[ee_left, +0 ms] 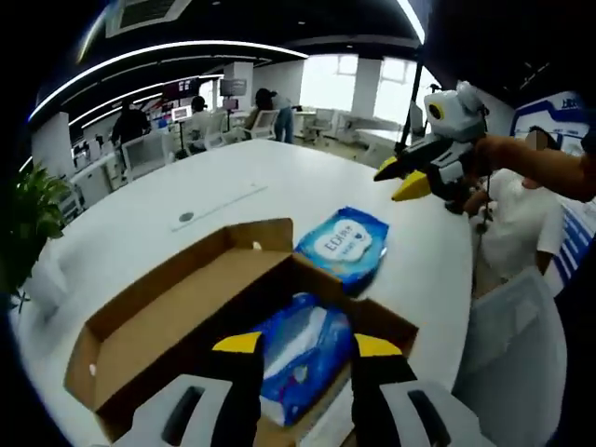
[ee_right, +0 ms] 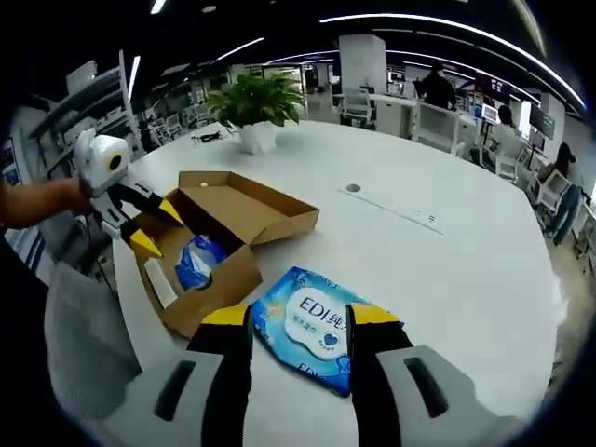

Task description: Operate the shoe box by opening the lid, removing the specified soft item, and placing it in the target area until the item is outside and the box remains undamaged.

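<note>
Blue soft pack (ee_left: pixel 303 358), lying inside the open cardboard shoe box (ee_left: pixel 168 321), directly ahead of the left gripper (ee_left: pixel 300 346), whose yellow-tipped jaws stand apart above it, grasping nothing. Lid flap (ee_left: pixel 237 242) folded back flat on the white round table (ee_left: pixel 177 200). Second blue pack (ee_right: pixel 312 326), printed "EDI", on the table just beside the box, outside it; in the right gripper view it lies under the right gripper (ee_right: pixel 300 317), jaws spread, not clasping it. Box interior also holds a pale strip (ee_right: pixel 160 282) along one wall.

Surroundings: potted plant (ee_right: pixel 253 104) on the table's far edge, well apart from the box; small round grommet (ee_right: pixel 352 188) and a slot in the tabletop; desks, chairs and seated people (ee_right: pixel 436 88) beyond. Nothing stands between either gripper and its pack.

Right gripper, in the left gripper view, is held in a hand (ee_left: pixel 489 154) raised over the table's edge, jaws pointing toward the box.
</note>
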`<action>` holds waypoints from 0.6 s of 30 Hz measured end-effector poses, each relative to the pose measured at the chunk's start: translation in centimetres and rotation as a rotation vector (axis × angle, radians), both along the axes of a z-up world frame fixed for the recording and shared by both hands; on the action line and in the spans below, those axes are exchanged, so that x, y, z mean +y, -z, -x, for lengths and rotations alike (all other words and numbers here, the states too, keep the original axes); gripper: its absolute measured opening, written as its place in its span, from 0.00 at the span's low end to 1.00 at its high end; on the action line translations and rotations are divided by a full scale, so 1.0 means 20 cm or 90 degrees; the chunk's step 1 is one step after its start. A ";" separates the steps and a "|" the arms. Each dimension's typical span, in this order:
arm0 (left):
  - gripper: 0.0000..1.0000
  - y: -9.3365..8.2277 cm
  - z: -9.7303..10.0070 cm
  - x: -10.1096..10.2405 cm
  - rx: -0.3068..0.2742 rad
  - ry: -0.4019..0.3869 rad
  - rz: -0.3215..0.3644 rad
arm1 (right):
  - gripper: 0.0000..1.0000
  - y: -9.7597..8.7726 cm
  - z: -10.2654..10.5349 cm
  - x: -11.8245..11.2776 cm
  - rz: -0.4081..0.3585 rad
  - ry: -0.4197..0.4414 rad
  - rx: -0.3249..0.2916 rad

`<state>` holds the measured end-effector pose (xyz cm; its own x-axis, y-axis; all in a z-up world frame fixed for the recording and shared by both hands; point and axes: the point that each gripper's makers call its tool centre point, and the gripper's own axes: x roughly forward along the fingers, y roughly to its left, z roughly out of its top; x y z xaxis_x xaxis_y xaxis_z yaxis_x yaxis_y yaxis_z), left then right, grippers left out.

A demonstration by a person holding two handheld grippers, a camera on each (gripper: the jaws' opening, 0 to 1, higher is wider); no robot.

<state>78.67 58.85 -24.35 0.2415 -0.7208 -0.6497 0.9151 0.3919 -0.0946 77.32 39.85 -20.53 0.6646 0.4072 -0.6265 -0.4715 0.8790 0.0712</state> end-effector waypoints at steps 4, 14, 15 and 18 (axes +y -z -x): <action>0.36 0.01 -0.01 0.03 -0.004 0.008 -0.005 | 0.38 -0.02 -0.02 0.07 0.011 -0.033 -0.004; 0.30 0.06 -0.01 0.06 -0.001 0.052 -0.026 | 0.36 -0.04 -0.02 0.29 0.054 -0.119 -0.009; 0.30 0.07 -0.01 0.06 0.000 0.054 -0.027 | 0.36 -0.04 -0.02 0.30 0.058 -0.125 -0.008; 0.28 0.08 0.00 0.06 0.000 0.070 -0.032 | 0.35 -0.03 -0.04 0.36 0.066 -0.150 -0.008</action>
<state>78.61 60.09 -25.99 0.1623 -0.7094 -0.6858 0.9528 0.2934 -0.0781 78.05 47.05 -19.94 0.5670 0.4862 -0.6649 -0.6645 0.7470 -0.0204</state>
